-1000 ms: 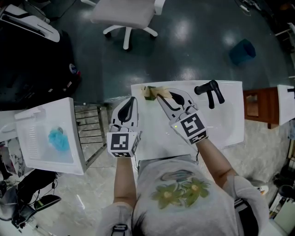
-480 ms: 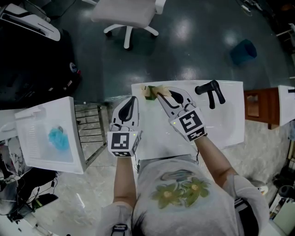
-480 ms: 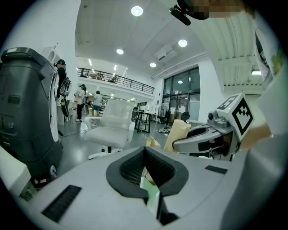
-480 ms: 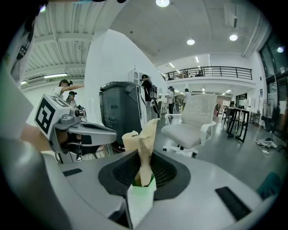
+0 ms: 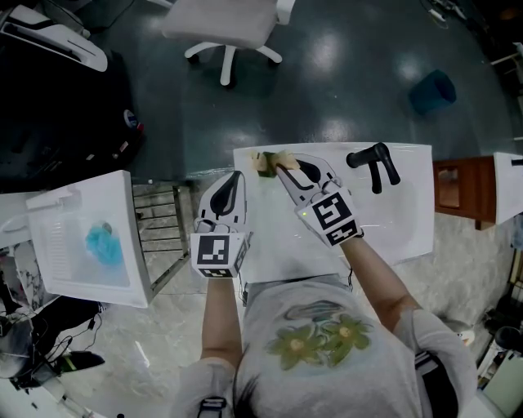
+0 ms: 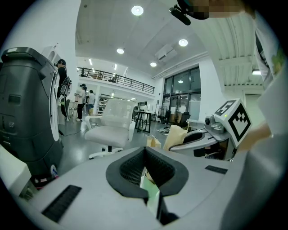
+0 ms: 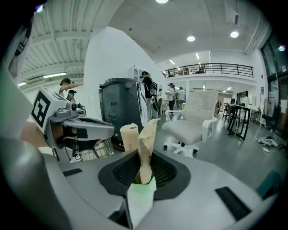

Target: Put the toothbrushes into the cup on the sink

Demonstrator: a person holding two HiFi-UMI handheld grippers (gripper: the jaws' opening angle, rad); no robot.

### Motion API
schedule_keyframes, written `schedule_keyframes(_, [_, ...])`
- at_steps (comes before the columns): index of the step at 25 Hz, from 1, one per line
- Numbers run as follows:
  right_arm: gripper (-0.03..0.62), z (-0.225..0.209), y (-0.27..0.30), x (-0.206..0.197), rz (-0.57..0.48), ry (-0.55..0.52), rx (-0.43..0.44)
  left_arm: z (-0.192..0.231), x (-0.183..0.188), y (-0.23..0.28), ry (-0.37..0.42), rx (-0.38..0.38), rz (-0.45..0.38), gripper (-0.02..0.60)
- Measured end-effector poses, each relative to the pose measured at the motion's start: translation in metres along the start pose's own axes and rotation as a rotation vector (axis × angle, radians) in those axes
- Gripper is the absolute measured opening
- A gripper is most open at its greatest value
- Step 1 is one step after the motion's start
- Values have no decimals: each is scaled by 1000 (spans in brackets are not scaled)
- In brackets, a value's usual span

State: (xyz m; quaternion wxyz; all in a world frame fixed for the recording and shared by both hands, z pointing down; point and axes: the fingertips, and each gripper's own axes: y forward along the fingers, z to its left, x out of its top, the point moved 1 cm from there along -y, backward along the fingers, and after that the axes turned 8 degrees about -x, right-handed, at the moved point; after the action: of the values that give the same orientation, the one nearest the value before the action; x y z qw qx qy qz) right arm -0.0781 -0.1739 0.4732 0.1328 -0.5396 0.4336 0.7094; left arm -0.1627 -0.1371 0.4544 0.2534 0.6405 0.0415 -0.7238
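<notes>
the right gripper has its jaws clamped partway shut on a paper-wrapped toothbrush, its tip close to the cup at the sink's far left corner, where another wrapped brush shows. the left gripper hangs nearby, fully closed and empty. best to line the brush over the cup's mouth before loosening the jaws.

White sink, black tap, tan paper toothbrush wrapper, black-and-white square-patterned marker cube, white chair, dark grey floor

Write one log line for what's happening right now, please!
left gripper: shut, empty | right gripper: shut on paper-wrapped toothbrush | place: sink, far-left corner
</notes>
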Motion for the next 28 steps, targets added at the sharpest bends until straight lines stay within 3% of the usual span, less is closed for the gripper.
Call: schedule_keyframes(28, [91,1,12,-26,58,21,27,-6,-4,1,-14,-3,3,18])
